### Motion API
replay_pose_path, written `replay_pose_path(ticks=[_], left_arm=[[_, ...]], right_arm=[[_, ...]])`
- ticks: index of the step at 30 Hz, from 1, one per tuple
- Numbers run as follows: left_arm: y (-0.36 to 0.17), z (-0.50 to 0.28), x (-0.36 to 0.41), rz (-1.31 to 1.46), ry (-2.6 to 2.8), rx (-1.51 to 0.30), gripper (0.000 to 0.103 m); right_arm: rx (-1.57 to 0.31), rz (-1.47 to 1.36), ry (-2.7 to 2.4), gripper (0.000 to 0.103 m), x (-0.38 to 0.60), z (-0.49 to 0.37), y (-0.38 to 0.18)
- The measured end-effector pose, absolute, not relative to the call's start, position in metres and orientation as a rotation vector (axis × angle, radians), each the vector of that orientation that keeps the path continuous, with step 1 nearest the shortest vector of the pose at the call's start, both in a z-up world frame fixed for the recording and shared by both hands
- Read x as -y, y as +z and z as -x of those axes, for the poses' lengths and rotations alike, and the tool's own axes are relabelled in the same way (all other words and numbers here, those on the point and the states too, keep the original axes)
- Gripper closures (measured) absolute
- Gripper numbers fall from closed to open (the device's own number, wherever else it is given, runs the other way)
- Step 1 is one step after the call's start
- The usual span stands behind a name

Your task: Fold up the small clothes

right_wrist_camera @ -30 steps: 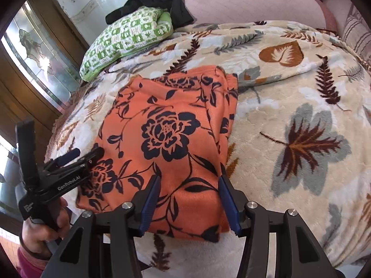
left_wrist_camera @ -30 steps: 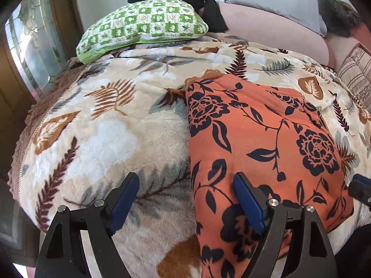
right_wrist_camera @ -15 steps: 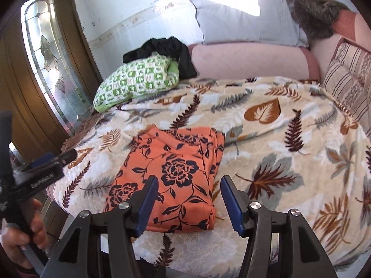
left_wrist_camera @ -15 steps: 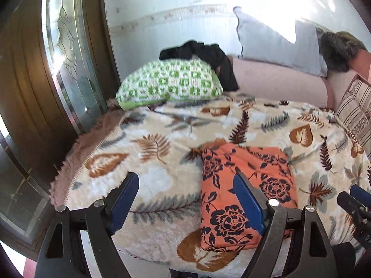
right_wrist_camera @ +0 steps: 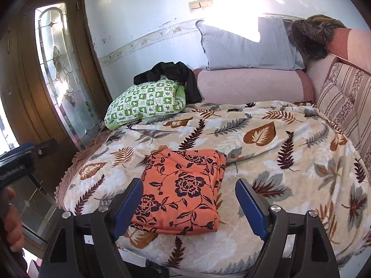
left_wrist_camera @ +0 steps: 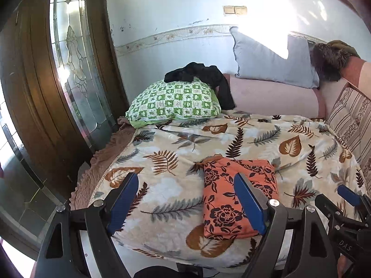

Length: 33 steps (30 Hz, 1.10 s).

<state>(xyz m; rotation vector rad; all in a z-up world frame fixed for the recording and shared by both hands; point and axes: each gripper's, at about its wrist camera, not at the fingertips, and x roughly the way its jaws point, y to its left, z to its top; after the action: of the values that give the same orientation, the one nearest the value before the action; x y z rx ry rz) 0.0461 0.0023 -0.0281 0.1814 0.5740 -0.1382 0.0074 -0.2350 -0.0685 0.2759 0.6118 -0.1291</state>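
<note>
1. A bed fills both views, covered by a cream blanket [left_wrist_camera: 162,185] printed with brown, grey and dark leaves; a brown scalloped trim runs along its left edge.
2. A wooden door [left_wrist_camera: 46,92] with a tall arched leaded-glass panel stands to the left of the bed, beside a pale wall with a patterned border strip.
3. A long pink bolster [right_wrist_camera: 250,85] lies across the head of the bed, and a pale blue-grey pillow [right_wrist_camera: 243,46] leans on the wall above it. A striped cushion [right_wrist_camera: 343,102] stands at the right edge.
4. A green-and-white checked pillow [left_wrist_camera: 174,99] rests at the far left corner of the blanket, with a black garment [left_wrist_camera: 201,74] draped over its top and down its right side.
5. The folded orange floral garment [right_wrist_camera: 185,190] lies flat on the blanket near the front edge of the bed, a neat rectangle with its folded layers showing along the far and right edges. Nothing touches it.
6. The left gripper [left_wrist_camera: 187,203] hangs above the front of the bed, blue pads spread wide, with nothing between them. A hand [right_wrist_camera: 11,220] holding it shows at the left edge of the right wrist view.
7. The right gripper [right_wrist_camera: 190,208] hangs clear above the garment, its jaws opening and already wide, gripping nothing.
</note>
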Motion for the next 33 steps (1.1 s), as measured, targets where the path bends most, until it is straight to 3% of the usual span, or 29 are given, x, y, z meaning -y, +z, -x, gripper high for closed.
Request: replay_pose_path(ticks=[33], left_arm=[[0.011, -0.014, -0.035, -0.143, -0.128, -0.448, 0.018]], right_arm=[[-0.515, -0.184, -0.137, 0.019, 0.184, 0.001, -0.032]])
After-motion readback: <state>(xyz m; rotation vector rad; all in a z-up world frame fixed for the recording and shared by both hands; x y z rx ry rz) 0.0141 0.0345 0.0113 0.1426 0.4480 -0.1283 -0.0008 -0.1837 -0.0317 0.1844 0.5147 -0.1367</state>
